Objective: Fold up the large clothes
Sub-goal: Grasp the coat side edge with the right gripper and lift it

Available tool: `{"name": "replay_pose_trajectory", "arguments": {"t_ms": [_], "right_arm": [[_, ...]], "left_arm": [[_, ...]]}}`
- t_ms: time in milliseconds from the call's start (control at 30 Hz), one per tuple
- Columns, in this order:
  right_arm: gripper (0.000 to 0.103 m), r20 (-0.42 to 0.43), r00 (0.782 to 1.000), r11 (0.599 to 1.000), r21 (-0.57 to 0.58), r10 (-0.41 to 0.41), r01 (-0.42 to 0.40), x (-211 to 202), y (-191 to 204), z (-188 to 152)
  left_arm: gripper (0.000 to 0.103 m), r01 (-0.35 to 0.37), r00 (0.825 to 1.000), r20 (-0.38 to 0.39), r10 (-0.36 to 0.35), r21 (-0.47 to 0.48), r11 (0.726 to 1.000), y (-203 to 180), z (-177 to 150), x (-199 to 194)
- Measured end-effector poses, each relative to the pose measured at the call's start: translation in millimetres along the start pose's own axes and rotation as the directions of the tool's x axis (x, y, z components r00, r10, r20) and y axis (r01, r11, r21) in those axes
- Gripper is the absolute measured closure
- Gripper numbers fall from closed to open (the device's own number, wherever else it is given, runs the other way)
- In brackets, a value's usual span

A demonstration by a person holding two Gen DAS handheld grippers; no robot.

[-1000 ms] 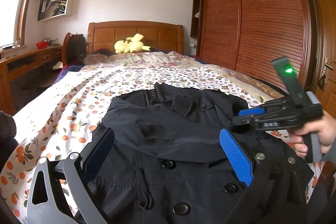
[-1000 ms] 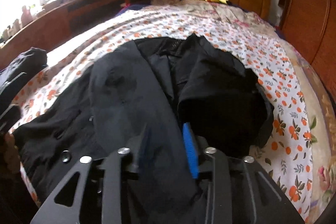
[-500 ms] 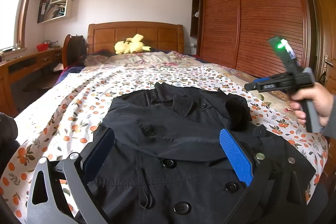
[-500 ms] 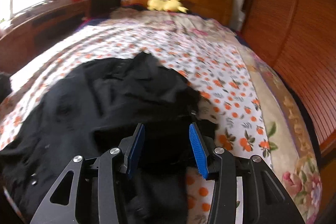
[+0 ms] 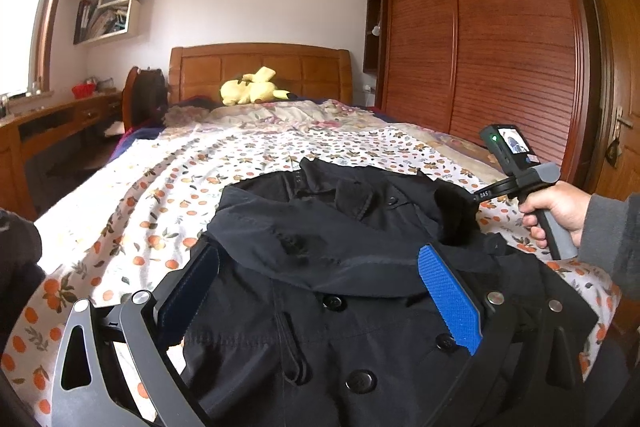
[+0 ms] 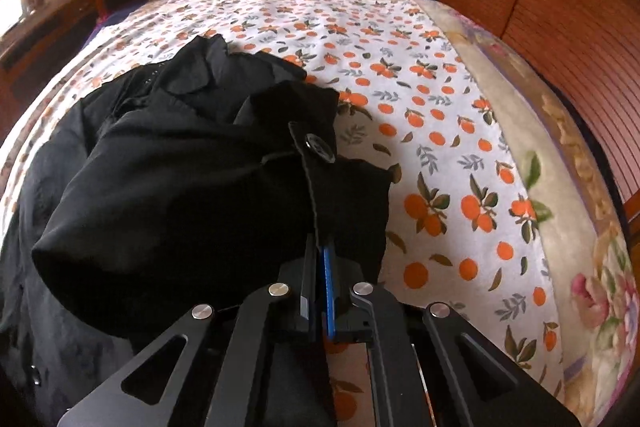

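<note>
R gripper (image 6: 318,259) has swung off the coat's (image 5: 360,267) middle out to its right edge, jaws gone from apart to clamped on the buttoned cuff strap (image 6: 314,163). L gripper (image 5: 316,291) hasn't budged: jaws wide, hovering over the front buttons, nothing held. Coat lies face-up on the bed (image 6: 440,107), one sleeve already across the chest. Looks early: 2nd sleeve just grabbed, not folded in; body folds all left to do.

A black coat (image 5: 360,255) lies on a white bedsheet (image 6: 420,99) printed with oranges (green leaves too); yellow plush toy (image 5: 252,91) far.
</note>
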State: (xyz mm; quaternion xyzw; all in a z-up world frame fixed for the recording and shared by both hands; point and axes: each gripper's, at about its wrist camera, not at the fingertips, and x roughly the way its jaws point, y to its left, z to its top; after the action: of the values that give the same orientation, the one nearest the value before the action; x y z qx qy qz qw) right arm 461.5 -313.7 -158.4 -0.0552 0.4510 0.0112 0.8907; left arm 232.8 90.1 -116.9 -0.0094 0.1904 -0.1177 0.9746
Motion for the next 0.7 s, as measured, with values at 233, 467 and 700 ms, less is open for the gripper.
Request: {"name": "replay_pose_trajectory", "arguments": {"t_ms": [233,467,700], "right_arm": [[0.101,0.147,0.989,0.995,-0.099,0.028,-0.014,-54.8,38.7,9.0],[0.101,0.278,0.947,0.962,-0.258,0.161,-0.088,-126.7,117.1,7.5],[0.100,0.262,0.920,0.905,-0.387,0.290,-0.176,-159.9,176.0,-16.1]], "left_arm": [[0.002,-0.015,1.000,0.003,0.015,-0.003,1.000,9.7,-5.0,-11.7],[0.002,-0.055,0.998,-0.004,0.055,0.004,0.998,23.5,-13.3,-21.9],[0.002,-0.094,0.996,0.001,0.094,0.008,0.995,37.1,-17.1,-32.7]]}}
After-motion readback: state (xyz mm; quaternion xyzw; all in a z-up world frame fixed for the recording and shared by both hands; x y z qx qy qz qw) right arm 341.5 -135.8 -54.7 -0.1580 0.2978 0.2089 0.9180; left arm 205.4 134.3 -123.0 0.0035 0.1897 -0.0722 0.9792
